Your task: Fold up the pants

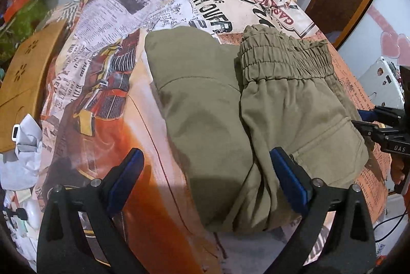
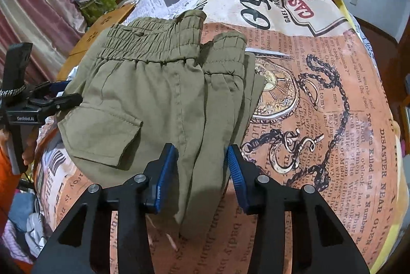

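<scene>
Left wrist view, read from left to right with the pants as landmark: one tan wooden board [image 1: 24, 74] with flower-shaped cut-outs lies far left of them, then the bed's newspaper-print orange and cream cover [image 1: 107, 50], on which the one pair of olive-green cotton pants [image 1: 230, 104] lies folded, its ruffled elastic waistband at the far end. The left tool [image 1: 207, 174] stands wide open over the near edge of the pants; of its two blue pads [image 1: 289, 179], the right one touches the cloth and the left one hangs over the cover. Right of the pants, the right tool [image 1: 369, 120] comes in at the frame's edge.

Right wrist view: the left tool [image 2: 61, 99] shows at the far left, at the pocket side of the pants [image 2: 143, 94]. One flap pocket [image 2: 102, 135] sits on the near left part of them. The right tool [image 2: 202, 171] straddles a hanging fold at their near edge, partly open; whether its two blue pads [image 2: 164, 176] press the cloth I cannot tell. Right of the pants, the cover [image 2: 320, 120] shows one printed pocket watch and chain.
</scene>
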